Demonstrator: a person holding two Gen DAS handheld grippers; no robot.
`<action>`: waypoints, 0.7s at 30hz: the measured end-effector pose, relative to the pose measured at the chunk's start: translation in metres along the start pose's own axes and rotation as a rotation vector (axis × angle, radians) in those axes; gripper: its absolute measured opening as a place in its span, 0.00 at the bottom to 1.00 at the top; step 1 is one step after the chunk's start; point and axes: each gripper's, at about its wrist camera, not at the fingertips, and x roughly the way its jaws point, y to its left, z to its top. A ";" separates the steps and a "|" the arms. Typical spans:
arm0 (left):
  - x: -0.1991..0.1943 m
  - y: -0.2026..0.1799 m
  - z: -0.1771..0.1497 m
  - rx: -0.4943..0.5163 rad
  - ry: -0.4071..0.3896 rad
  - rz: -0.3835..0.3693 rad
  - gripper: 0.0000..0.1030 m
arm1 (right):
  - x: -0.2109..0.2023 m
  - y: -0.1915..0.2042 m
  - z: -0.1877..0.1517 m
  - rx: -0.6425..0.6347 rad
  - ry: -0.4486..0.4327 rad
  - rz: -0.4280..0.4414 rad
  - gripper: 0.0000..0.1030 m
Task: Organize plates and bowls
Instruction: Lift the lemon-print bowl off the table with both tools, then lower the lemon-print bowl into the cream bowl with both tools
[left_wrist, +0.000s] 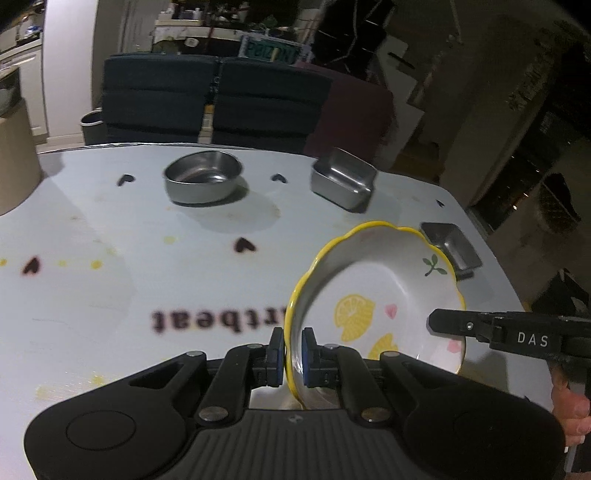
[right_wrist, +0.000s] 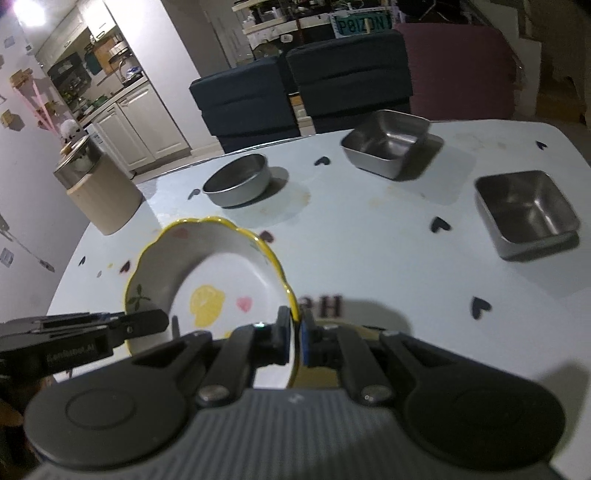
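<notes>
A white ceramic bowl with a scalloped yellow rim and lemon prints (left_wrist: 380, 299) is held tilted above the white table (left_wrist: 147, 266). My left gripper (left_wrist: 293, 350) is shut on its left rim. My right gripper (right_wrist: 294, 341) is shut on the opposite rim; the bowl shows in the right wrist view (right_wrist: 214, 288). Each gripper shows in the other's view, the right one (left_wrist: 517, 334) and the left one (right_wrist: 74, 332). A round steel bowl (left_wrist: 203, 177) (right_wrist: 236, 179) and two square steel bowls (left_wrist: 341, 177) (right_wrist: 388, 142) (left_wrist: 450, 243) (right_wrist: 526, 210) stand on the table beyond.
Dark blue cushioned seats (left_wrist: 214, 99) and a maroon chair (right_wrist: 458, 70) stand behind the table's far edge. A beige bin with a steel lid (right_wrist: 98, 188) stands off the left corner. Kitchen cabinets (right_wrist: 136, 122) lie further back.
</notes>
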 end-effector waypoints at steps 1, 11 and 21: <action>0.001 -0.003 -0.001 0.004 0.005 -0.006 0.09 | -0.004 -0.003 -0.002 0.004 0.000 -0.003 0.07; 0.015 -0.026 -0.023 0.048 0.098 -0.043 0.09 | -0.020 -0.028 -0.028 0.028 0.057 -0.049 0.07; 0.030 -0.040 -0.041 0.094 0.174 -0.055 0.09 | -0.014 -0.040 -0.047 0.033 0.136 -0.100 0.07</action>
